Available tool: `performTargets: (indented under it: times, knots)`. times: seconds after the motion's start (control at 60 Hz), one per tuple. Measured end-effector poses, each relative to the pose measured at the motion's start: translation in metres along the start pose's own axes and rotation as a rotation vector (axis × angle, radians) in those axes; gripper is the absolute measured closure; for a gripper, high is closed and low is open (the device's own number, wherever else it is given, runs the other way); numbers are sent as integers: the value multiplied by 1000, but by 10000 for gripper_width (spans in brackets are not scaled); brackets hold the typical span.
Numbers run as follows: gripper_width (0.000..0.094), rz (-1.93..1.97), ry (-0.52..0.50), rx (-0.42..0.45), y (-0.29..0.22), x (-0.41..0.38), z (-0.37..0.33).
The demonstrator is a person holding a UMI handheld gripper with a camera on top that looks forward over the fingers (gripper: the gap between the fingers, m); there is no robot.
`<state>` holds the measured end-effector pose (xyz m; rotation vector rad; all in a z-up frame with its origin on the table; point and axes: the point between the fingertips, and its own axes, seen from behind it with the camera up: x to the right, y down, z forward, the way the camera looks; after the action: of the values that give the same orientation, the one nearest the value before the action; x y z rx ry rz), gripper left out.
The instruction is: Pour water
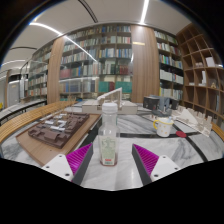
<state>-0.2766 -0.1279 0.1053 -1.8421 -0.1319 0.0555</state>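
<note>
Gripper view, from left to right: a wooden board with dark pieces lies at the far left on the pale table; a clear plastic bottle stands upright in the middle, between the two fingers; small white items sit to the right. The gripper is open, with a gap visible between each pad and the bottle. The bottle looks light, smooth and easily squashed, so a hold on its lower body seems best. The gripper is held level, pointing straight ahead.
</note>
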Motion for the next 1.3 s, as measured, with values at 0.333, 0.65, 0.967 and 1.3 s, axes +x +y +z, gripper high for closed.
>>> performTargets:
  times: [0.333, 0.65, 0.967, 1.3]
  knots:
    - [369, 11, 27, -10, 11, -6, 91]
    - [551, 23, -60, 22, 0, -19, 93]
    - [552, 486, -455, 233, -162, -10, 77]
    - [556, 1532, -800, 169, -217, 136, 139]
